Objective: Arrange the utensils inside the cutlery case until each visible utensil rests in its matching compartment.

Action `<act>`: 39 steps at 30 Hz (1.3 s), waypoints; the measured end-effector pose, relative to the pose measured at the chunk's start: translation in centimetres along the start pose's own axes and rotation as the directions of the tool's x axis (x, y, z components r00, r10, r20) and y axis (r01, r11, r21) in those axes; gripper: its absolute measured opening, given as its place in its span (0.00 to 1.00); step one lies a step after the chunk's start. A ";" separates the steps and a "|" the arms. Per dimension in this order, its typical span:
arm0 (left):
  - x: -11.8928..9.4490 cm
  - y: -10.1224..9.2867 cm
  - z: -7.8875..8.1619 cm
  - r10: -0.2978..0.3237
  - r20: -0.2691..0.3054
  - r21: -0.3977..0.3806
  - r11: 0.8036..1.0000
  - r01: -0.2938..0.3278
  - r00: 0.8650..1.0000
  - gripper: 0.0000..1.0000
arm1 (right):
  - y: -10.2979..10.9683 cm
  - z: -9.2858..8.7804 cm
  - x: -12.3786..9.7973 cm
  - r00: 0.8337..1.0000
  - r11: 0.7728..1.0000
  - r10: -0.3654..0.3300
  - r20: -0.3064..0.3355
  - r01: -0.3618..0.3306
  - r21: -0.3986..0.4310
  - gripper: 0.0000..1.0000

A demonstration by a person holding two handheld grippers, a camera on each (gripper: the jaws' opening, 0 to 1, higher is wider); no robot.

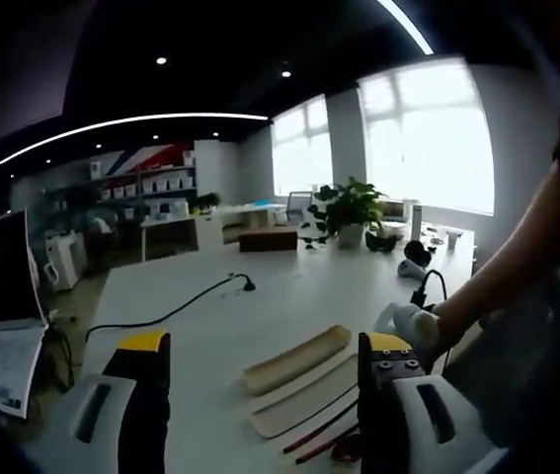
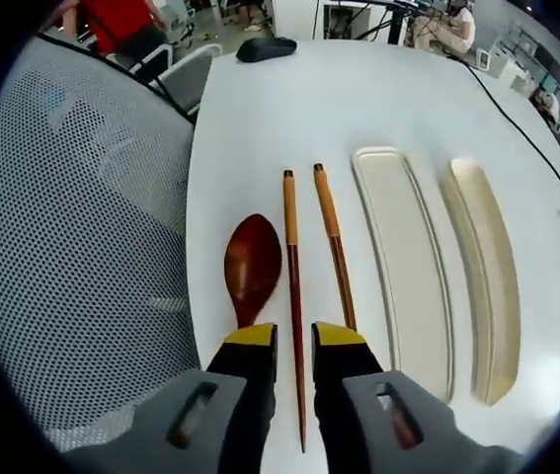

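Nothing sits in the case [image 2: 410, 267] yet: spoon [image 2: 253, 259] and two chopsticks [image 2: 291, 276] lie on the table [image 2: 359, 94] at frame centre, the right gripper [image 2: 295, 346] nearly shut around one chopstick, the left gripper [image 1: 265, 365] wide apart, empty.

Your left gripper [image 1: 265, 370] is hovering with jaws spread wide over the white table [image 1: 289, 286]. Between them are lying the cutlery case [image 1: 297, 360], its lid [image 1: 304, 400] and two chopsticks [image 1: 321, 434]; a black cable [image 1: 176, 308] is trailing beyond.
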State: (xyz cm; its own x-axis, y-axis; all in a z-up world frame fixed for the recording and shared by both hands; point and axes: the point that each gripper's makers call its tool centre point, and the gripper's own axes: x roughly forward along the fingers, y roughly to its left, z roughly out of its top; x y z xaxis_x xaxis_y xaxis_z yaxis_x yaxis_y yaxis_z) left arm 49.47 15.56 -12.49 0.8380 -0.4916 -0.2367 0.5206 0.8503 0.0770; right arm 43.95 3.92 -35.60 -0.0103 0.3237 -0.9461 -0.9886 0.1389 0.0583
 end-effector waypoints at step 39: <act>0.2 -0.4 -0.2 -0.014 -0.015 0.020 1.000 0.015 1.000 0.79 | -0.2 0.5 1.0 0.997 0.997 -0.071 0.007 0.071 -0.035 0.02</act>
State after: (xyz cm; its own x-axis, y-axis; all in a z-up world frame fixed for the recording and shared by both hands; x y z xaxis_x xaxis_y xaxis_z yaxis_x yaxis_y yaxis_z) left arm 49.42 15.17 -12.79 0.8279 -0.5009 -0.2523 0.5360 0.8391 0.0930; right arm 44.23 4.72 -36.39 0.0609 0.3200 -0.9455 -0.9915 0.1287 -0.0203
